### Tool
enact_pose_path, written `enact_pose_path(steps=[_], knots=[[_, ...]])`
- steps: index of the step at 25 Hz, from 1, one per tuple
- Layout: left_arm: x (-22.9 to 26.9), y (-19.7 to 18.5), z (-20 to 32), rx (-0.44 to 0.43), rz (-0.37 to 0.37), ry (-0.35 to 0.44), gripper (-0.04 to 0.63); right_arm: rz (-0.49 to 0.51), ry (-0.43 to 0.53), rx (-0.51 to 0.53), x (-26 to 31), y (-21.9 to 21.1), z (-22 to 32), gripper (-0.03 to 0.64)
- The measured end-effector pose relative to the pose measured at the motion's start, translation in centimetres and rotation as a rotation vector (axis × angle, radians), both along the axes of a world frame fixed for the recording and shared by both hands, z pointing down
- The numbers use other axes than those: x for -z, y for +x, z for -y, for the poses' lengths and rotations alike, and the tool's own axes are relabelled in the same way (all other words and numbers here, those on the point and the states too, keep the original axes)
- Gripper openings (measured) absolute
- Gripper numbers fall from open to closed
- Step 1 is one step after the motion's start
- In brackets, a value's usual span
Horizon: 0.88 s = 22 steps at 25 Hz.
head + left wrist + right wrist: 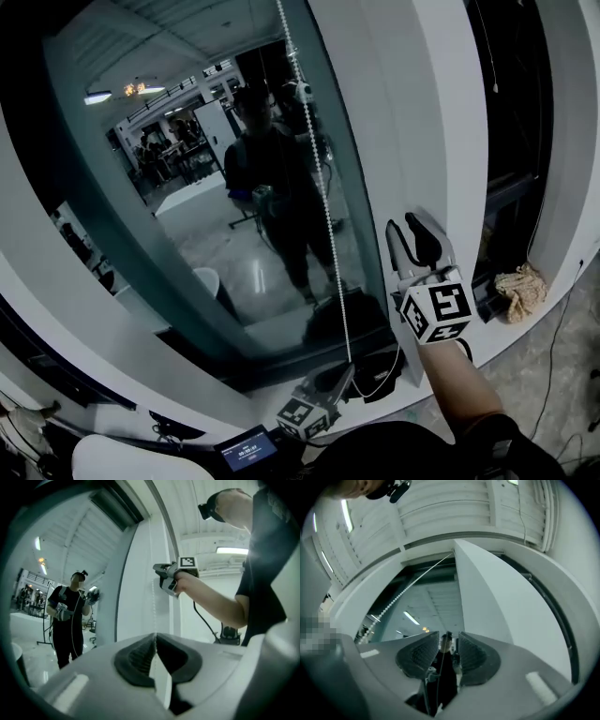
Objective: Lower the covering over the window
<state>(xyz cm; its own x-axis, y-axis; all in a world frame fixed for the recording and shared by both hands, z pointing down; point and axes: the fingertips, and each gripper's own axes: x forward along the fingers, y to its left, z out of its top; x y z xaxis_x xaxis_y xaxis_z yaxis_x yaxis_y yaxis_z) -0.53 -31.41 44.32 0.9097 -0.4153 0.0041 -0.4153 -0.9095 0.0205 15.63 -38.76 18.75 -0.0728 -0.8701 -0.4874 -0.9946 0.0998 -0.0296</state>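
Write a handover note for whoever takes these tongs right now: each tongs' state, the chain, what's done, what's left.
Left tongs: shut on the bead chain, low down.
Right tongs: open, empty, higher up, right of the chain.
Window: uncovered, no blind down yet.
Left to do: pull the chain until the blind covers the window.

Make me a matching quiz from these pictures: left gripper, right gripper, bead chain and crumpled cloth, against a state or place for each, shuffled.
1. left gripper
2. right gripper
3. bead chain
4. crumpled cloth

A. lies at the far right, away from both grippers
B. jaws apart, nothing between them
C. hangs down in front of the window glass
D. jaws shut on the chain

Pairs: 1-D, 2-B, 3-C, 4-A
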Motion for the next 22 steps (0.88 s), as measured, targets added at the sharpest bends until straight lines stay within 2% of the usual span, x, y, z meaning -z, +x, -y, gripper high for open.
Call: enact_pose_path(steps=[4,8,10,13,14,15,17,19,22], knots=[[-2.1,-2.2,0.9,0.009,0.0,0.061,0.011,-0.012,0.014,-0.17,-0.8,0.2,1.9,0.134],[-2.2,-3.9,0.3,-0.009,0.002,0.013,0.005,0.047,-0.01,-0.188,-0.7,0.9,5.5,0.145],[-2.4,-4.0,0.5,-0.041,0.02,0.013,0.004,0.094,0.002,-0.142,1.0,1.5,7.4,0.162],[-2.5,-3.2,0.5,-0.1,0.061,0.063,0.005,0.171,0.044,0.072,4.1,0.1,8.6,0.16],[-2.4,-3.1,0.5,-0.103,0.064,0.065,0.005,0.172,0.058,0.109,4.9,-0.4,8.5,0.122],[-2.2,-3.3,0.6,-0.099,0.06,0.063,0.005,0.155,0.075,0.115,5.5,-0.6,8.1,0.017],[-2.4,-3.7,1.1,-0.085,0.049,0.06,0.005,0.077,0.114,0.062,6.3,-0.6,6.6,0.012],[-2.3,-4.0,1.5,-0.073,0.051,0.043,0.004,-0.052,0.145,-0.024,6.4,-1.0,4.9,0.009],[-2.6,-4.1,3.0,-0.035,0.059,0.059,0.005,-0.345,0.17,-0.168,6.0,-3.2,2.4,0.008]])
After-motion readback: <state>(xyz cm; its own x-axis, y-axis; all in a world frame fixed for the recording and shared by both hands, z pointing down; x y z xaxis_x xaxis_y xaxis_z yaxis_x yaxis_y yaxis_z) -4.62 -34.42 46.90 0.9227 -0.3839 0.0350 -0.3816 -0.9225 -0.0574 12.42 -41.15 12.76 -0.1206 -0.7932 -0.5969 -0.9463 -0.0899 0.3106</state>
